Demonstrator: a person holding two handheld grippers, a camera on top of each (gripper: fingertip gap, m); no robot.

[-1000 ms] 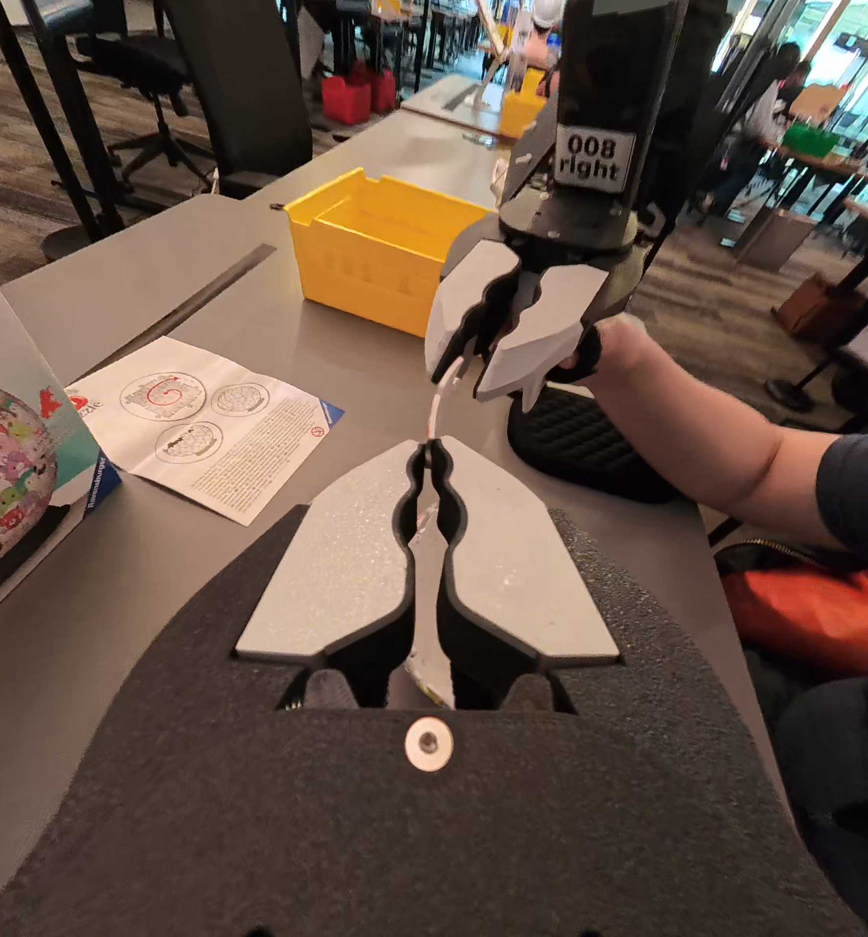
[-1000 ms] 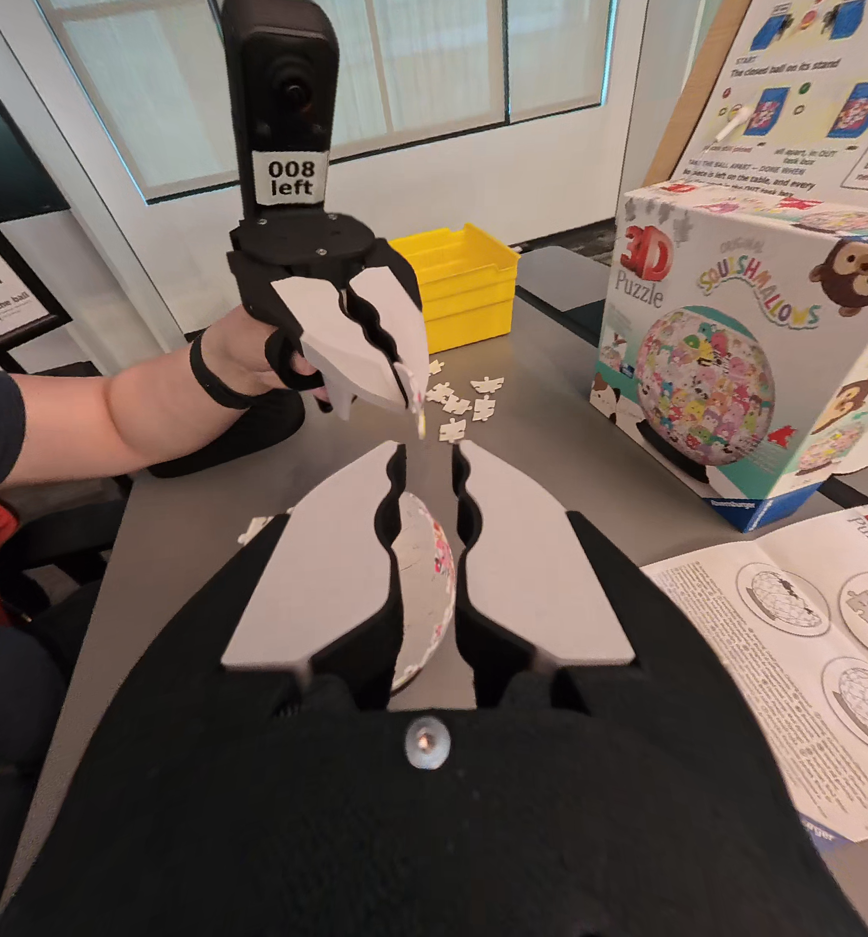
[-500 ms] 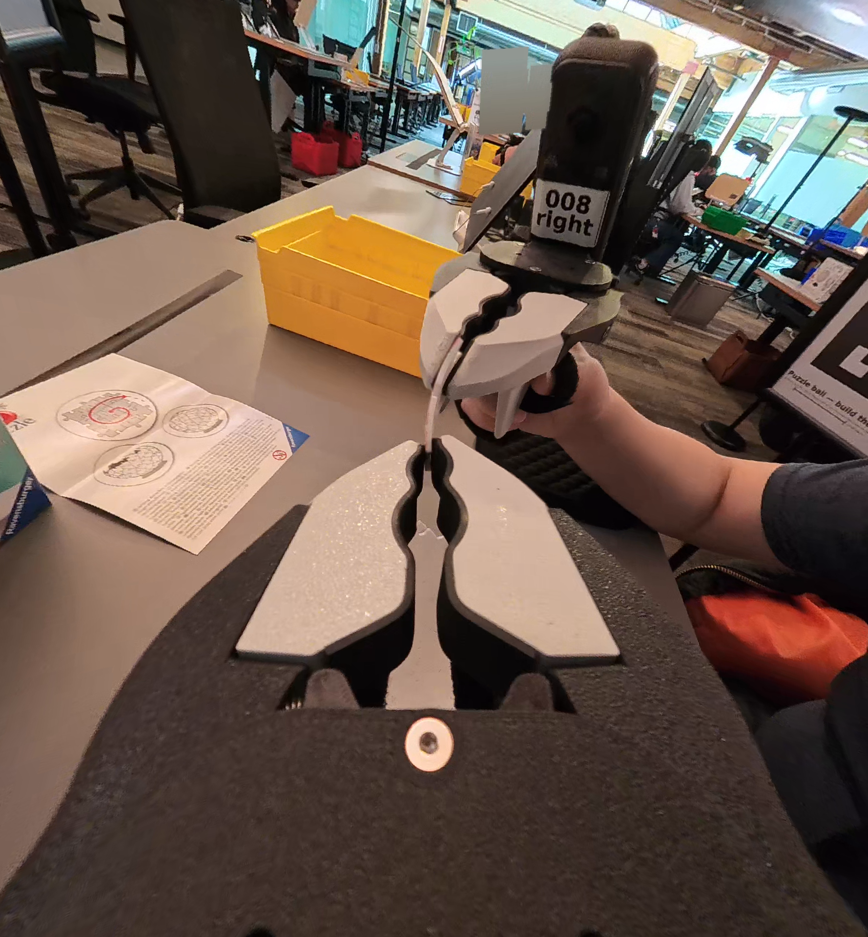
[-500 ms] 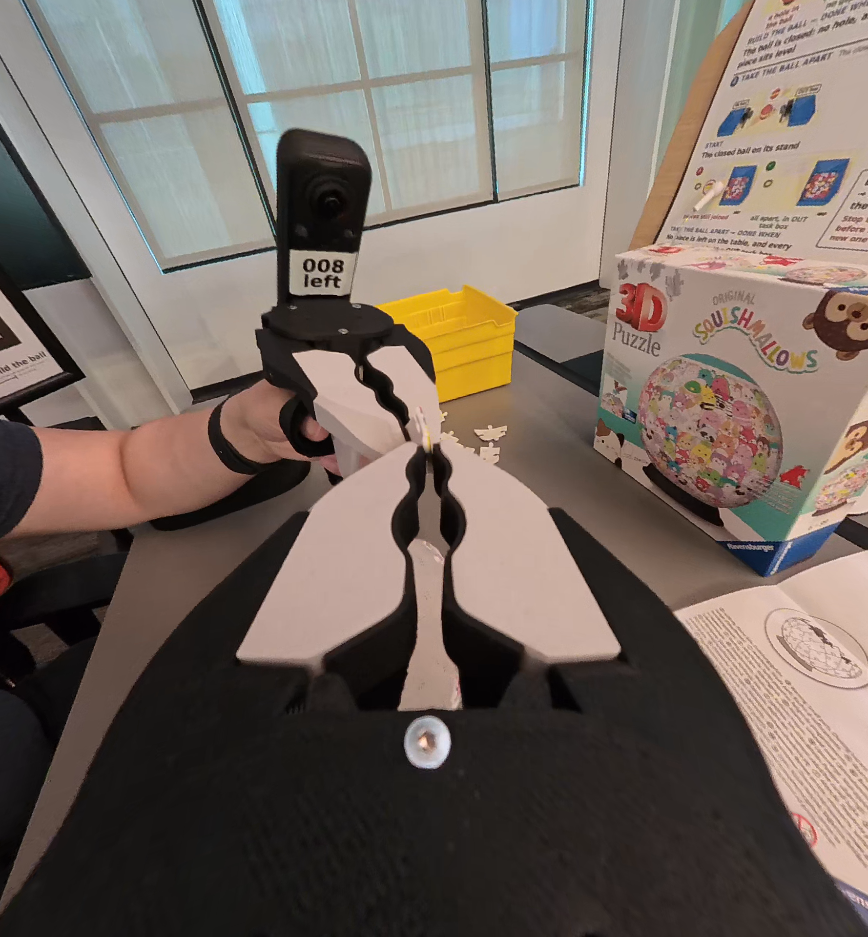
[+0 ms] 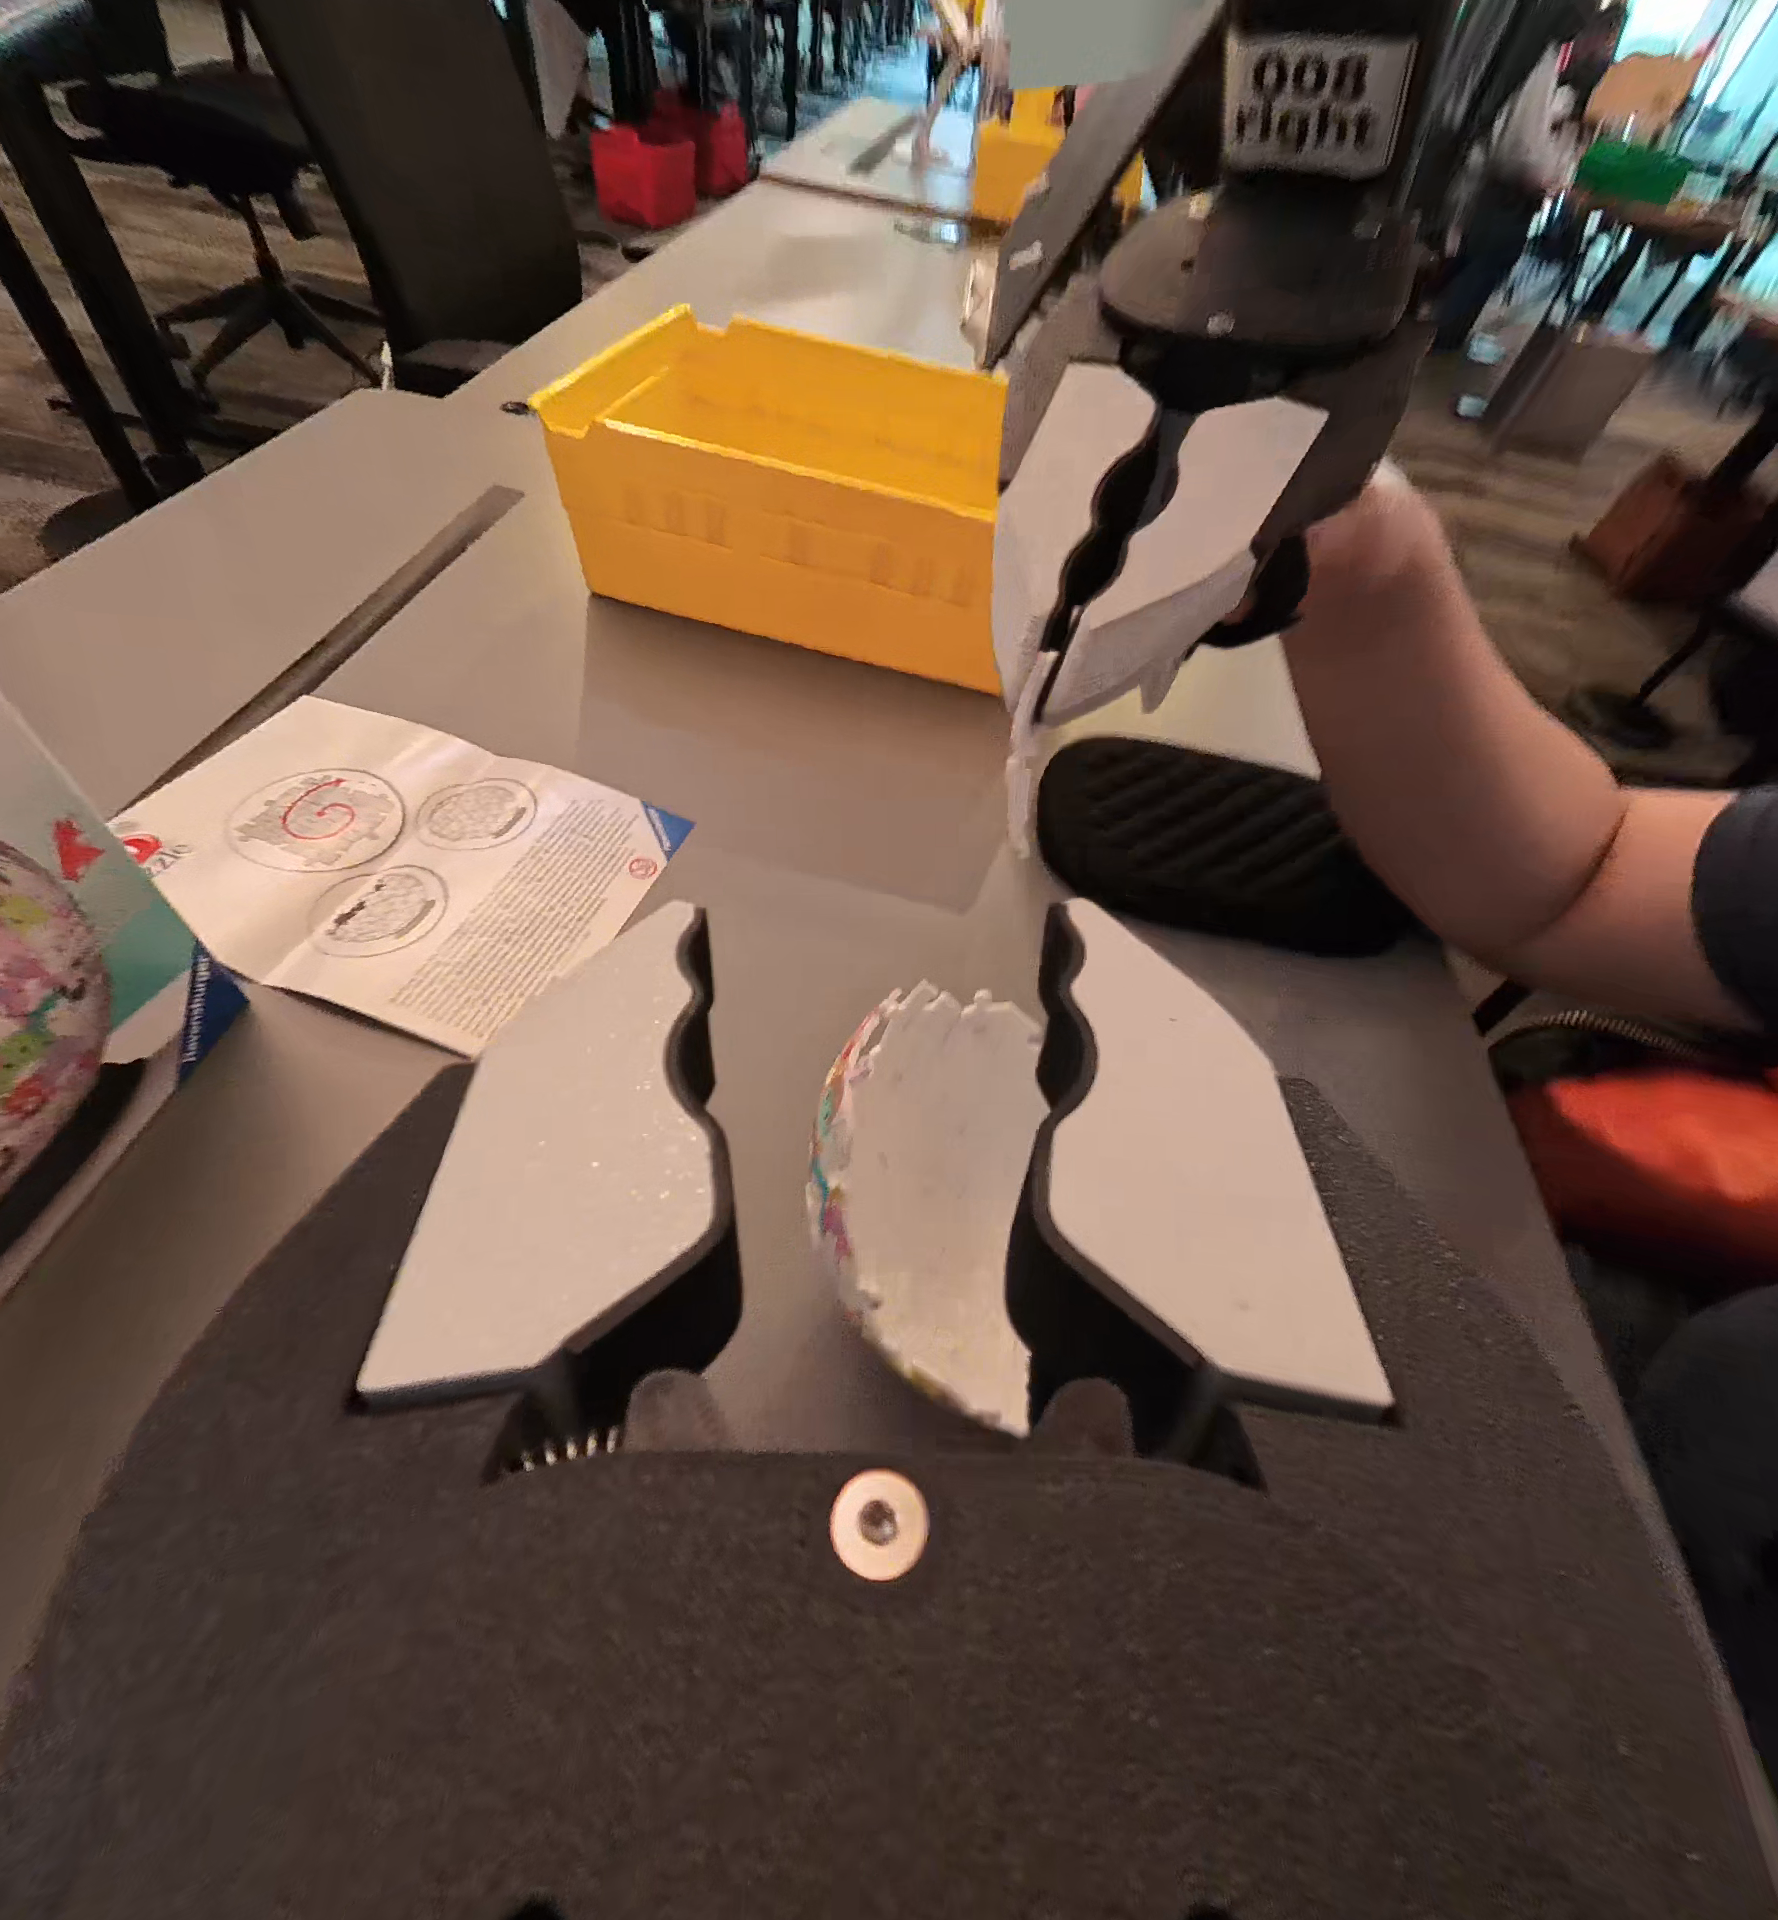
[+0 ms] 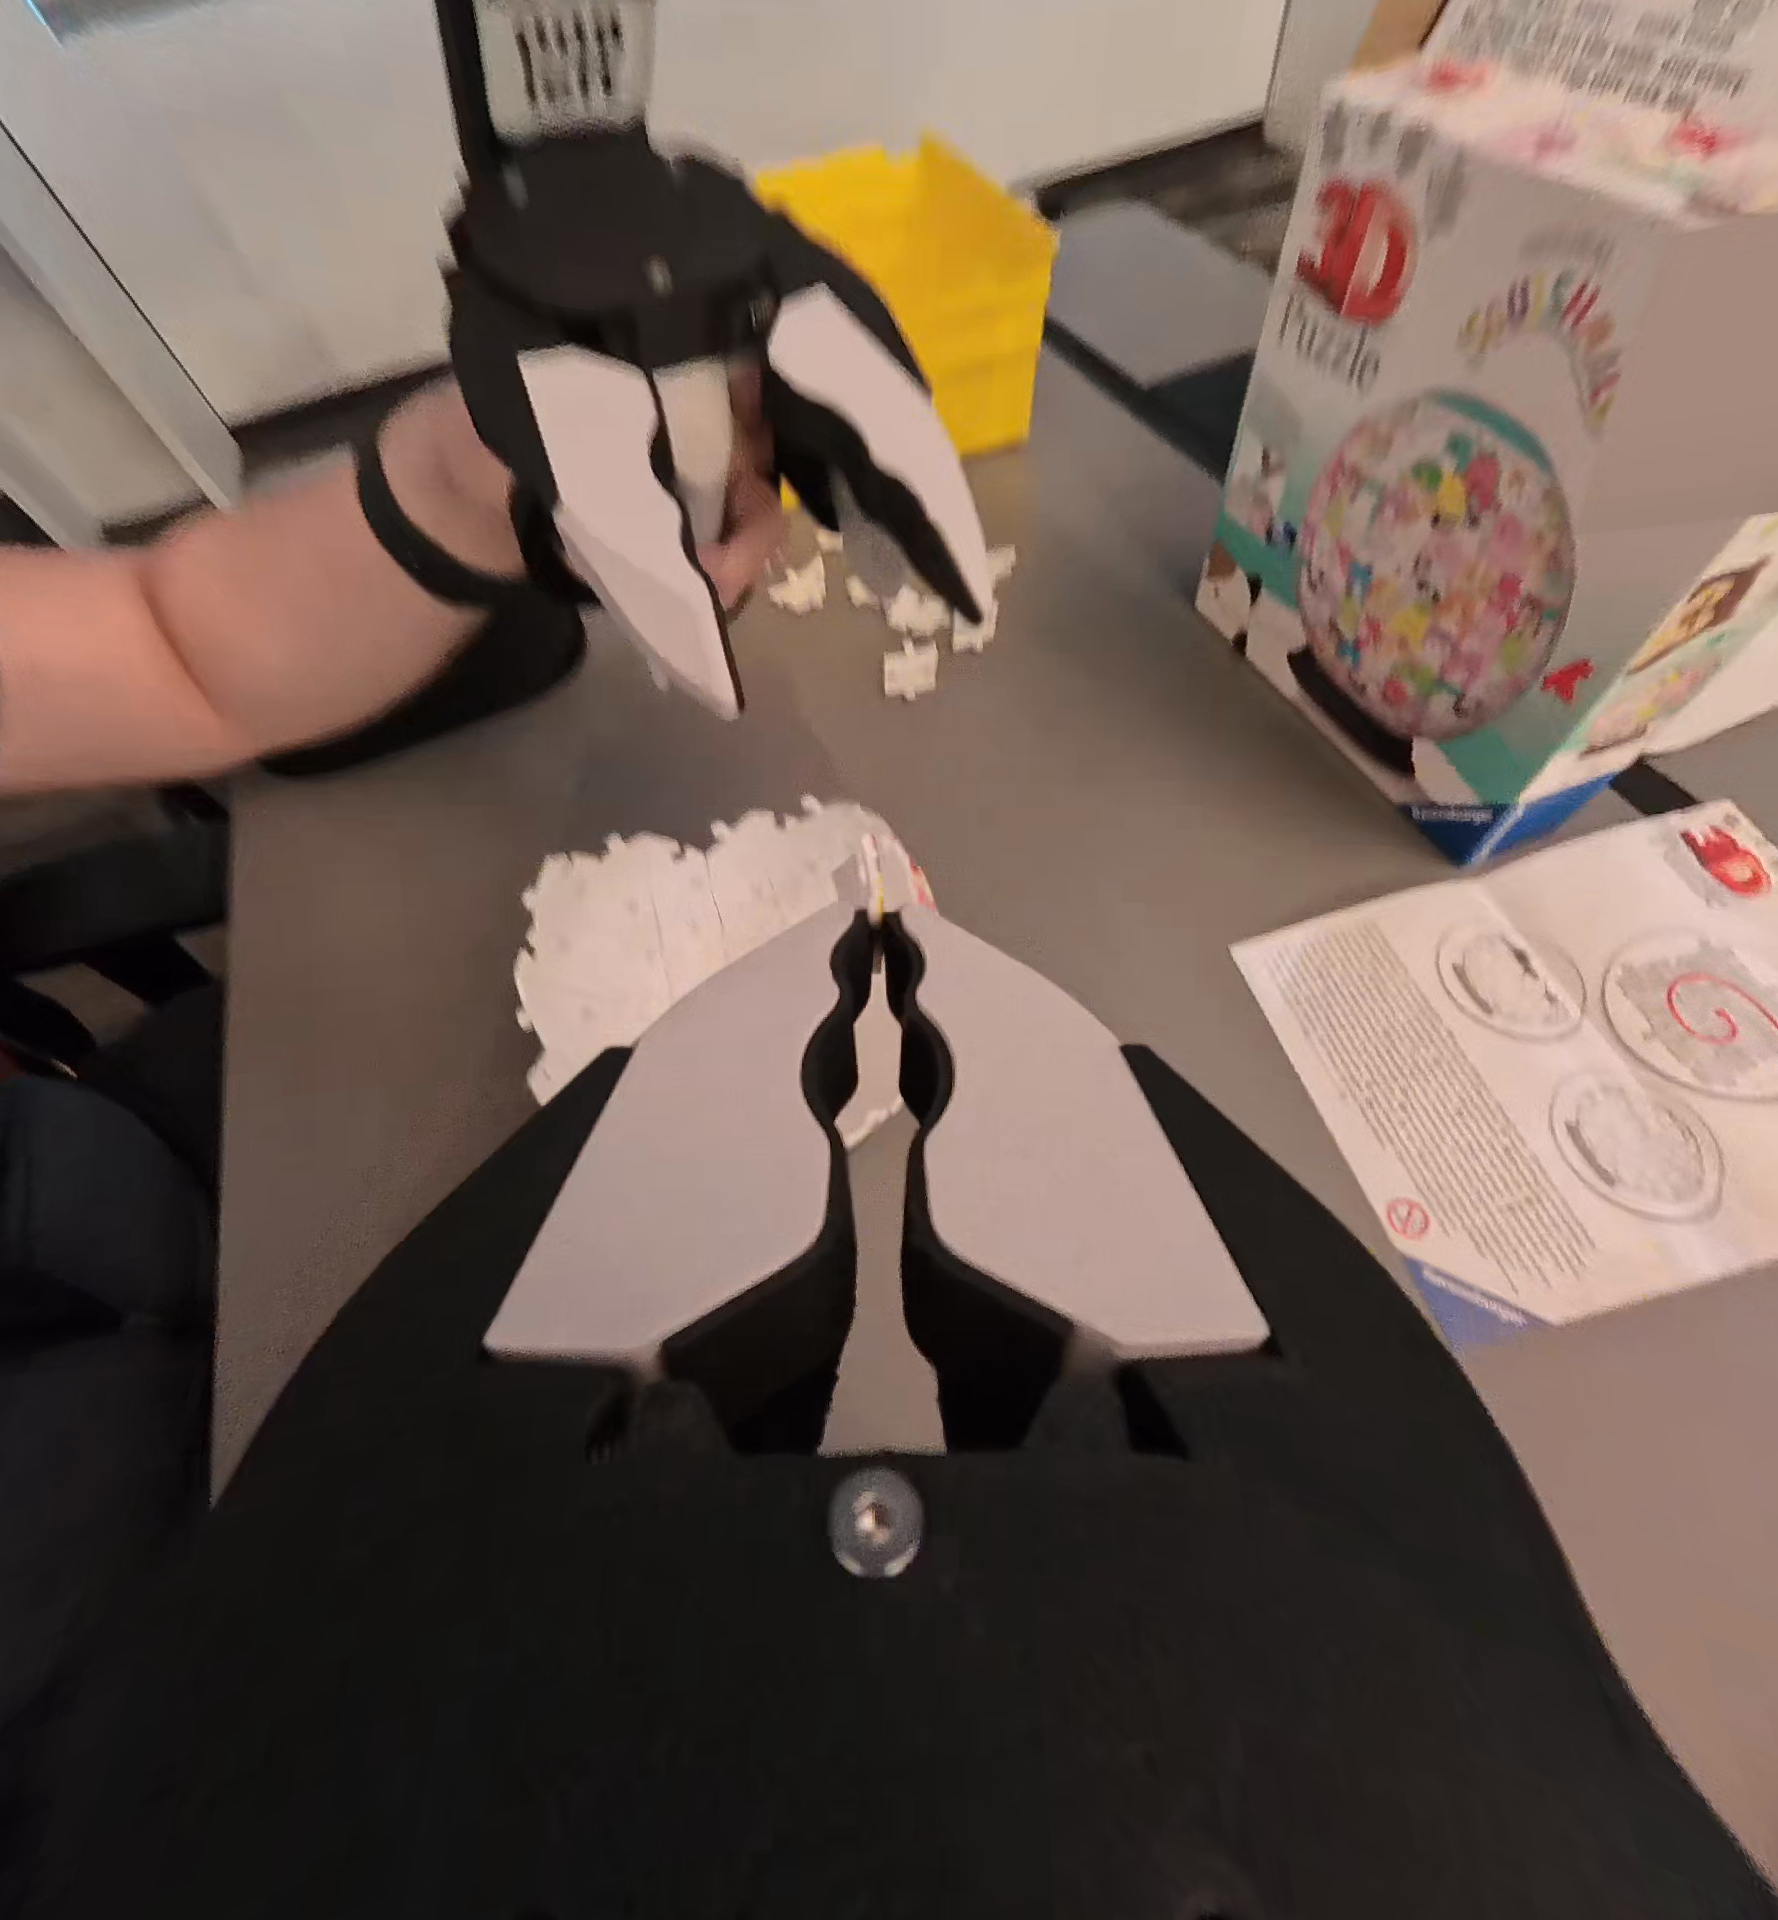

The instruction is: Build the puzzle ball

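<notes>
My left gripper [image 5: 874, 920] is open. A curved section of puzzle ball [image 5: 926, 1164], white inside and colourful outside, sits between its fingers against the right one. I cannot tell if it rests on the table. My right gripper [image 6: 877, 925] is shut at its tips on the rim of a second white curved section [image 6: 656, 935], which spreads to the left above the grey table [image 6: 1072, 727]. In the left wrist view the right gripper [image 5: 1030, 707] is at the upper right with that section [image 5: 1018, 779] edge-on. The right wrist view shows the left gripper [image 6: 854, 660] open, blurred.
Several loose white pieces [image 6: 906, 623] lie behind the left gripper. A yellow bin [image 5: 781, 499] stands at the back. The puzzle box [image 6: 1436, 499] and an instruction leaflet [image 6: 1550, 1060] lie to one side. A black pad [image 5: 1207, 842] is under the person's forearm. Some 7 cm of space lies between my two pairs of fingers.
My left gripper has opened, and the ball section it gripped now sits loose between its fingers. The two grippers have moved apart. The right stays shut on its section.
</notes>
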